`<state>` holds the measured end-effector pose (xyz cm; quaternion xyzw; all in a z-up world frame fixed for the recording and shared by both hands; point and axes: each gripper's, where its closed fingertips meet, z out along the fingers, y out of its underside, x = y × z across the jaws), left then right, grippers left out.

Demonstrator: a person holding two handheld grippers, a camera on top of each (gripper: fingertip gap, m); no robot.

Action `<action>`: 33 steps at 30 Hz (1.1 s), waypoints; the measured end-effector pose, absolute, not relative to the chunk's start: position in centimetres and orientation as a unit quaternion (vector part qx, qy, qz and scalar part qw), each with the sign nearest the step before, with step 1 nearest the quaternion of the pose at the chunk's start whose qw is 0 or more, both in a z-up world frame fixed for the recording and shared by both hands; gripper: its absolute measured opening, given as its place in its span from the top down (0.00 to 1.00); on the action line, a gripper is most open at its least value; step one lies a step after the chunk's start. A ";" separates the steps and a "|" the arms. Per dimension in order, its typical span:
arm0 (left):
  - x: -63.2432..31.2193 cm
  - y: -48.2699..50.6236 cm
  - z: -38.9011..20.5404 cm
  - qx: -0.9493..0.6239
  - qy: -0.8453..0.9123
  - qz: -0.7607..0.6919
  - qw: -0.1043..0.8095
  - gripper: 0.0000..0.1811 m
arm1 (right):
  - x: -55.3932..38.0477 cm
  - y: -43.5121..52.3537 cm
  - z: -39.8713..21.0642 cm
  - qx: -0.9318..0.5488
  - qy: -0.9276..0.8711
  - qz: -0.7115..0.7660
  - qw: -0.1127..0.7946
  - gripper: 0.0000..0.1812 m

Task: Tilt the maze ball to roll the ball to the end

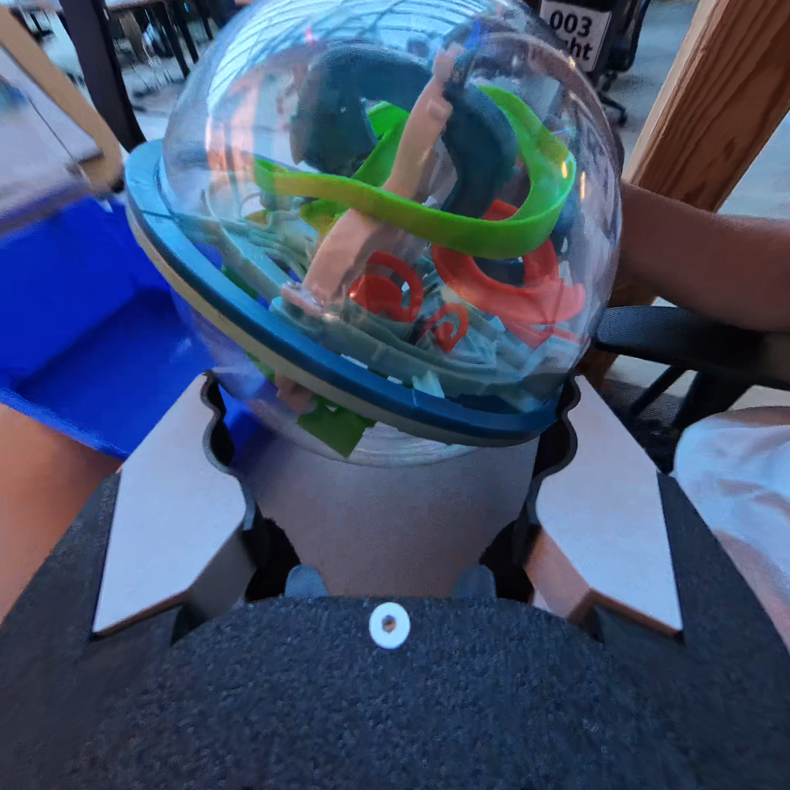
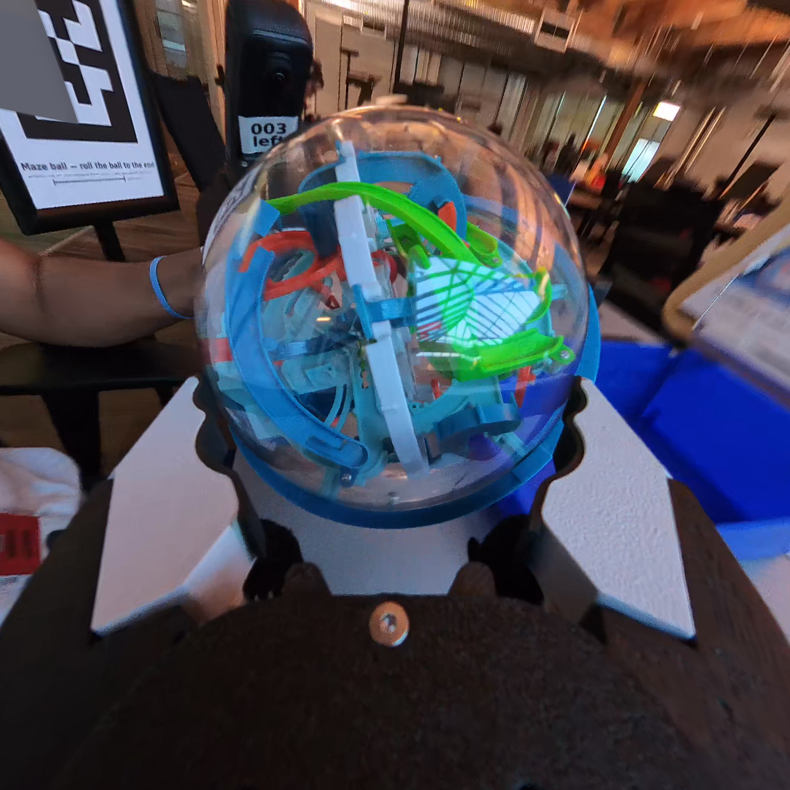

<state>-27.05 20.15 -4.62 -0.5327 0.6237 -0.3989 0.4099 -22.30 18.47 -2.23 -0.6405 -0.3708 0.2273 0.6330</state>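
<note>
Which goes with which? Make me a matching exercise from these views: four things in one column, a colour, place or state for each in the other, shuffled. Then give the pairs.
Things:
1. maze ball
2. looping track
3. bin
4. wristband

Descriptions:
A. bright green, inside the shell
B. around a person's wrist
C. clear shell, between the fingers of the left gripper
D. solid blue open box beside the ball

Pairs: 1-C, 2-A, 3-D, 4-B
</note>
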 end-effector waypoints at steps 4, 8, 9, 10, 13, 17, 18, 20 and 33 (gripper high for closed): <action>-28.0 18.4 1.8 -0.439 0.677 -0.310 0.503 0.18 | -23.4 15.8 3.8 -0.544 -0.413 0.131 0.719 0.15; -28.9 16.3 8.2 -0.367 0.725 -0.167 0.559 0.18 | -23.8 13.9 8.4 -0.497 -0.423 0.041 0.756 0.15; -29.0 15.8 9.7 -0.356 0.734 -0.132 0.563 0.18 | -23.8 13.5 9.5 -0.486 -0.421 0.025 0.766 0.15; -29.1 15.2 11.3 -0.345 0.741 -0.102 0.567 0.18 | -23.8 13.0 10.8 -0.475 -0.416 0.013 0.775 0.15; -29.0 12.7 15.7 -0.296 0.758 -0.038 0.580 0.18 | -23.7 10.8 14.6 -0.421 -0.400 -0.015 0.814 0.15; -28.1 9.8 19.7 -0.234 0.765 0.054 0.597 0.18 | -22.7 7.7 18.2 -0.356 -0.381 -0.086 0.849 0.15; -27.8 9.2 20.4 -0.222 0.765 0.076 0.599 0.18 | -22.3 7.0 18.8 -0.347 -0.375 -0.105 0.853 0.16; -27.0 8.4 21.6 -0.199 0.761 0.123 0.605 0.18 | -21.3 5.9 19.8 -0.330 -0.360 -0.151 0.859 0.16; -25.0 6.1 23.3 -0.167 0.769 0.143 0.600 0.19 | -19.3 4.4 21.2 -0.311 -0.342 -0.142 0.875 0.16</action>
